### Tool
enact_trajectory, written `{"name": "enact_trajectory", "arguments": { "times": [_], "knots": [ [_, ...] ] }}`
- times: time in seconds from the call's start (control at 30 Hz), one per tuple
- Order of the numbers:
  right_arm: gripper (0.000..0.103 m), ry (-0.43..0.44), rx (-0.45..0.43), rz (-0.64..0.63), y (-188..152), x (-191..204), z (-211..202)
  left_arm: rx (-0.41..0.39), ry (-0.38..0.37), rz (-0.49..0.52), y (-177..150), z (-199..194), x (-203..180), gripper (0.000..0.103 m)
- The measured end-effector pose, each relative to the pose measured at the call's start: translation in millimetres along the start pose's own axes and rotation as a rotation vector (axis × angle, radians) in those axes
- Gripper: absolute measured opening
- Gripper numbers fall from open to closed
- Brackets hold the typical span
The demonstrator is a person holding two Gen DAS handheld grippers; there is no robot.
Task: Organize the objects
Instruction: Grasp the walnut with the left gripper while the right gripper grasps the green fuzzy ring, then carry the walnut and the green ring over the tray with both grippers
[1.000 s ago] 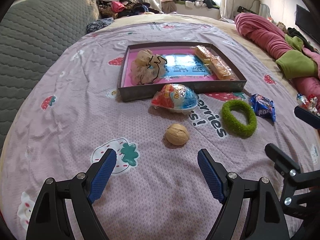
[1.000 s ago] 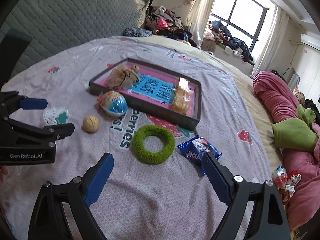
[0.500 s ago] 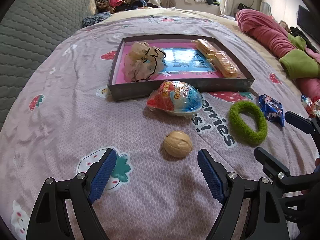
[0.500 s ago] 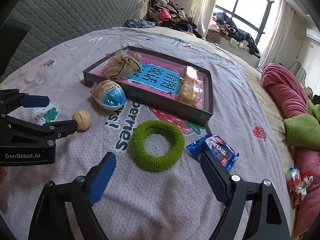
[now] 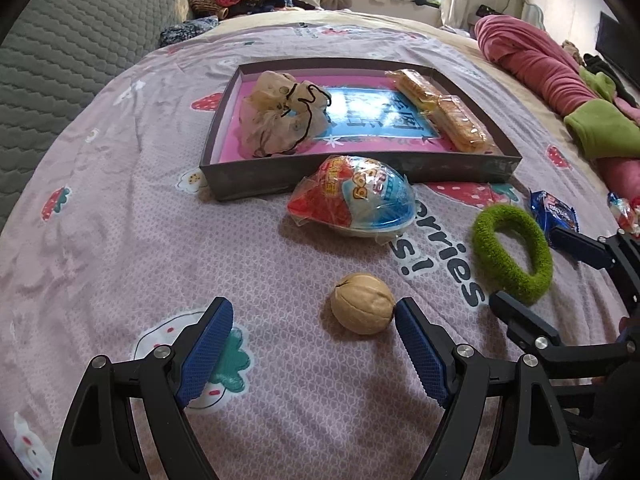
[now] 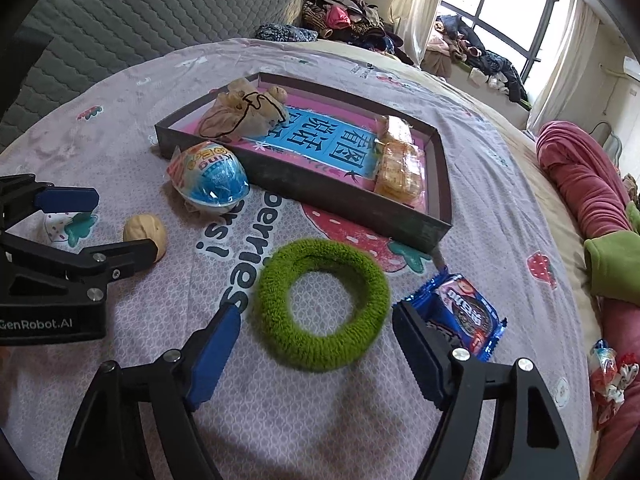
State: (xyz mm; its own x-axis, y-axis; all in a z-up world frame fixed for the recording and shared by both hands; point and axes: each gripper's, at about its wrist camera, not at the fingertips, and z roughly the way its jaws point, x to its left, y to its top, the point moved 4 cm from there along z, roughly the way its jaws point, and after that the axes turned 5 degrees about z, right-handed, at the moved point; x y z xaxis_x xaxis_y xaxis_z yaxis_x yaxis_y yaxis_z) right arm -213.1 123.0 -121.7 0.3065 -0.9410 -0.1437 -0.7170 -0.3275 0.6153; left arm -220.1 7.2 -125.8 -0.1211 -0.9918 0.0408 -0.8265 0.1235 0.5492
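Left wrist view: the left gripper (image 5: 314,320) stands wide and empty, the walnut (image 5: 362,309) just beside its right pad — shift right to centre it before closing. The right gripper (image 6: 316,332), its jaws just narrowing, straddles the green ring (image 6: 323,305) without seeming to press it; squeeze gently, then carry both to the tray (image 6: 344,196).
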Motion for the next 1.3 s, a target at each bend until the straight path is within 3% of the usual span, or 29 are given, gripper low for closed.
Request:
{"name": "enact_trajectory", "arguments": {
  "times": [0.17,0.4,0.47,0.57,0.6,0.67,0.7,0.87,1.1,1.3],
  "knots": [
    [0.071,-0.002,0.006,-0.005,0,1,8,0.004,-0.024,0.002,1,8,-3,0.084],
    [0.05,-0.009,-0.005,0.002,2,-2,10,-0.007,-0.042,-0.002,2,14,-3,0.081],
    [0.044,-0.012,-0.011,-0.001,3,-1,10,-0.009,-0.05,-0.002,3,14,-3,0.066],
    [0.037,-0.013,-0.014,-0.016,3,1,11,-0.007,-0.042,0.012,2,15,-4,0.054],
    [0.031,-0.014,-0.019,-0.016,4,2,10,-0.007,-0.044,0.014,2,15,-5,0.051],
    [0.018,0.01,-0.023,-0.005,4,3,8,-0.008,-0.051,0.01,1,14,-4,0.036],
    [0.015,0.028,-0.013,-0.002,4,4,9,-0.009,-0.053,0.007,1,13,-4,0.035],
    [0.015,0.053,-0.005,0.001,3,7,8,-0.009,-0.062,0.022,-2,11,-6,0.035],
    [0.015,0.167,-0.012,0.083,6,3,-5,-0.02,-0.065,0.012,-5,5,-5,0.035],
    [0.015,0.192,-0.042,0.092,9,5,-22,-0.032,-0.06,0.003,-7,-9,-2,0.035]
  ]
}}
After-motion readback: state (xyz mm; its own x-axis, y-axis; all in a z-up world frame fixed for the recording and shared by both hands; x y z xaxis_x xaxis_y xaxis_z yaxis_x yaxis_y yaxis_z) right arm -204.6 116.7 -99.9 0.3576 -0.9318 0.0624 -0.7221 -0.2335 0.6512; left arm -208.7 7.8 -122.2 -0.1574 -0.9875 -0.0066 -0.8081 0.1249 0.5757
